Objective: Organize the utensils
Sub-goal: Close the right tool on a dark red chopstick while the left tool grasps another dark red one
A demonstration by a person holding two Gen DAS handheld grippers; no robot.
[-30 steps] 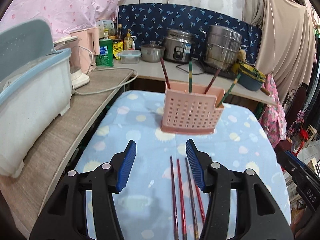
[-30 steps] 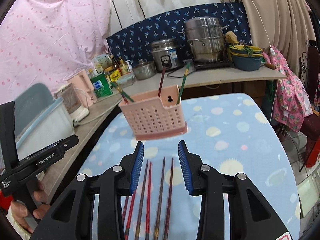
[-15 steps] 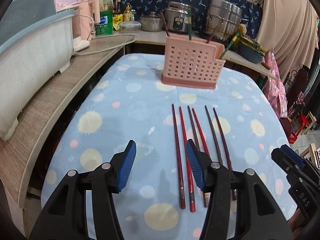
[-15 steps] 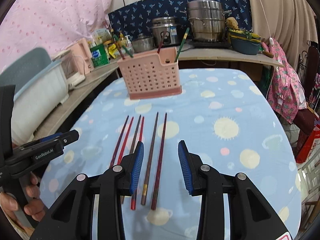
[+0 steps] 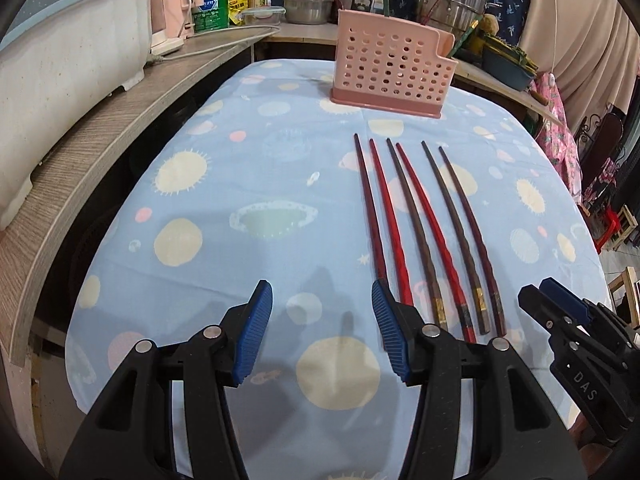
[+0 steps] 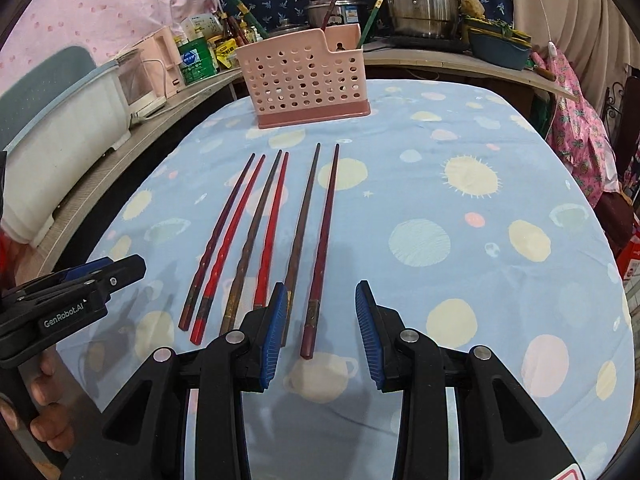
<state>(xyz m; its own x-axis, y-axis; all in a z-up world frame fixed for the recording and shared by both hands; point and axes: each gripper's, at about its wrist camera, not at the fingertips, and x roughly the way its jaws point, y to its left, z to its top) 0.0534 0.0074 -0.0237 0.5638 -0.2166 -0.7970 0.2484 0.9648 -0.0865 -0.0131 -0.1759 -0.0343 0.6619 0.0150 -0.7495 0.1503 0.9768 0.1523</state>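
Observation:
Several red and dark brown chopsticks [image 5: 424, 232] lie side by side on the blue patterned tablecloth [image 5: 240, 216], tips pointing at a pink perforated utensil basket [image 5: 390, 68] that holds a few chopsticks. They also show in the right wrist view [image 6: 276, 232], with the basket [image 6: 306, 80] beyond. My left gripper [image 5: 322, 328] is open and empty, left of the chopsticks' near ends. My right gripper [image 6: 321, 334] is open, its jaws astride the near end of the rightmost chopstick [image 6: 320, 248].
A wooden counter [image 5: 120, 120] runs along the left with a white-and-blue tub [image 5: 60, 60], a pink appliance and bottles. Steel pots [image 6: 420, 4] stand behind the basket. The table's right edge drops to the floor, with pink cloth [image 6: 576, 120] there.
Both grippers have pulled back and tilted down from near the basket to the chopsticks' near ends. The full row of chopsticks has come into view. Both grippers stayed open.

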